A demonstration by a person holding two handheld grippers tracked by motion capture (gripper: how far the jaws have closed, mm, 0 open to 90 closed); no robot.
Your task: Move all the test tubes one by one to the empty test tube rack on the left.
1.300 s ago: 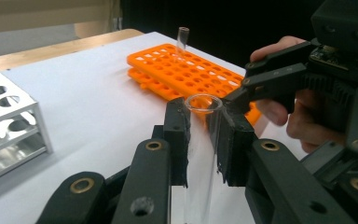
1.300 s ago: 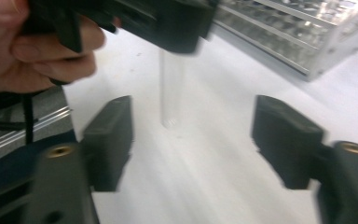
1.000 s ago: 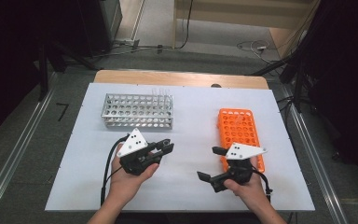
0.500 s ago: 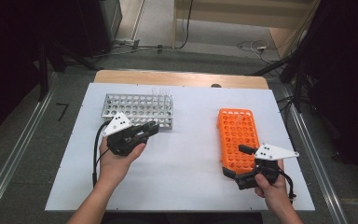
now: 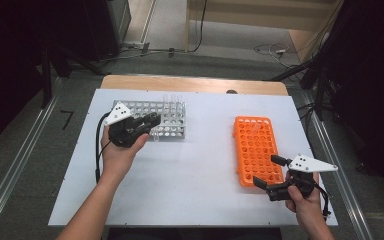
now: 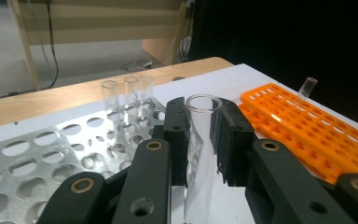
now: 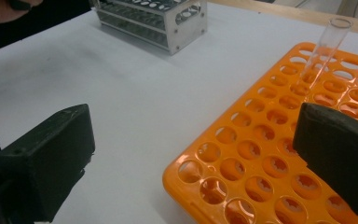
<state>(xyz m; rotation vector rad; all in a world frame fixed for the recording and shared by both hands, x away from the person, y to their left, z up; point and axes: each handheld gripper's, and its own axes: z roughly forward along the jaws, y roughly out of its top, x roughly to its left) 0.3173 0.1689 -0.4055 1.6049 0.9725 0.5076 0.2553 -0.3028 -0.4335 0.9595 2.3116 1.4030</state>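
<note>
A white tabletop (image 5: 195, 165) is seen from above, and a wooden strip (image 5: 190, 83) is exposed along its far edge. The table is flanked by metal rails (image 5: 15, 170) laid on the grey floor (image 5: 75, 85), one on each side. A small black angled mark (image 5: 67, 119) is seen on the floor near the left rail. Beyond the table, loose cables (image 5: 270, 49) are strewn across the floor. A dark cabinet (image 5: 95, 25) is placed at the far left, and light wooden furniture (image 5: 260, 10) is set along the back.
</note>
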